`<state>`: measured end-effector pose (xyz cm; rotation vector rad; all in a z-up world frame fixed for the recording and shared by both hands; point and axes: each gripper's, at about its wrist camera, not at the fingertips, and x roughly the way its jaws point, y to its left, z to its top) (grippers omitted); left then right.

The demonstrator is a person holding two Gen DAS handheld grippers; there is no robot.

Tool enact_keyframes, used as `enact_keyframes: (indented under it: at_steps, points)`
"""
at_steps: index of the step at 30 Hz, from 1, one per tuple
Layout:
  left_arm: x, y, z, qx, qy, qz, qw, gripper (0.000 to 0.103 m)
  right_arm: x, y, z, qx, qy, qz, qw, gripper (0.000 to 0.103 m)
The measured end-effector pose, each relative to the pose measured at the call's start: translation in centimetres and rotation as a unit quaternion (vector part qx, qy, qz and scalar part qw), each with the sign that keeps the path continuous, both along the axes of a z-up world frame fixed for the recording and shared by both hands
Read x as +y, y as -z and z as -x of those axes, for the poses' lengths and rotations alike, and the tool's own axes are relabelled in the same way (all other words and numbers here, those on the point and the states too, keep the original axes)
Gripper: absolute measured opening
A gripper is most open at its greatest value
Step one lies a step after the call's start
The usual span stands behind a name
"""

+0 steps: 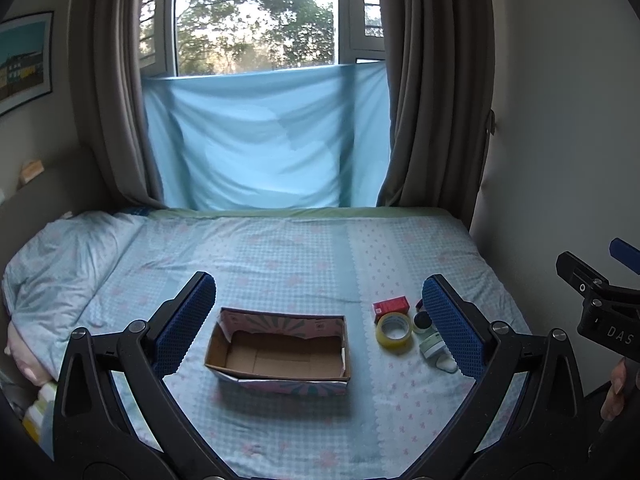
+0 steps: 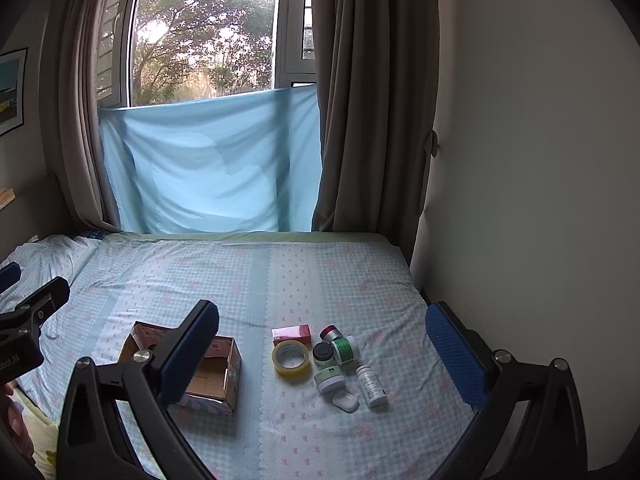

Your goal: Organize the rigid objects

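Both tools spread wide and empty. Left tool (image 1: 320, 320) hangs above the bed (image 1: 280, 248), its jaws framing the cardboard box (image 1: 276, 350) at lower centre of the left view; nothing between the pads, nothing touched. Right tool (image 2: 320, 356) is equally wide, hovering over the cluster of small items at lower centre of the right view — no contact there either.

Step, as I read it: the start, pre-grasp. The box is empty, nothing sorted yet.

Items all sit on the bedsheet just right of the box, packed close:
- yellow tape roll (image 2: 291, 357), lying flat, nearest the box
- red carton (image 2: 291, 333) behind it
- red-capped jar (image 2: 331, 333), dark-lidded jar (image 2: 323, 353), green-lidded jar (image 2: 345, 350) on its side
- pale green jar (image 2: 329, 379), white pill bottle (image 2: 371, 385) lying down, small white case (image 2: 345, 401) at the front

Next move, my call: lower the right tool onto an outlying piece — pill bottle or white case — so the jaws don't knock neighbours. The soft mattress may let round jars roll; close gently, square to the item.
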<state>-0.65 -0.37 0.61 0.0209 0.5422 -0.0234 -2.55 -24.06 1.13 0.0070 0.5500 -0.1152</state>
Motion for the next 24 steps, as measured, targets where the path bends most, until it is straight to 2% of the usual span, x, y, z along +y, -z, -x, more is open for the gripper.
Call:
enact_keyframes:
  at_steps: [24]
  points:
    - [0.49, -0.27, 0.07, -0.007, 0.003, 0.006, 1.0000, 0.103, 0.75, -0.09, 0.38, -0.015, -0.010, 0.005, 1.000, 0.103]
